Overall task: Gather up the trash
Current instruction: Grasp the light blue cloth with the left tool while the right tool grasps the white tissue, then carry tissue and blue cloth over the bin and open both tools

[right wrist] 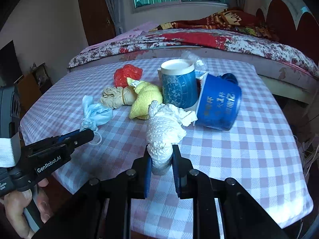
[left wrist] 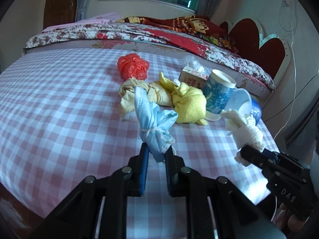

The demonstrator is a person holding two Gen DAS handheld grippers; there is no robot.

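near the front edge of the checked table (right wrist: 249,159) you're mid pick-up: your left gripper (left wrist: 156,153) has its jaws closed on the knotted blue mask (left wrist: 153,119), your right gripper (right wrist: 160,155) has its jaws pinched on the white paper wad (right wrist: 165,127), both apparently just raised. next, i'd judge, each piece must go to a bin, which neither view shows. behind wait the yellow cloth (right wrist: 146,97), beige bundle (right wrist: 116,97), red bag (right wrist: 127,74), upright cup (right wrist: 178,85) and tipped blue cup (right wrist: 219,107), close enough to snag.
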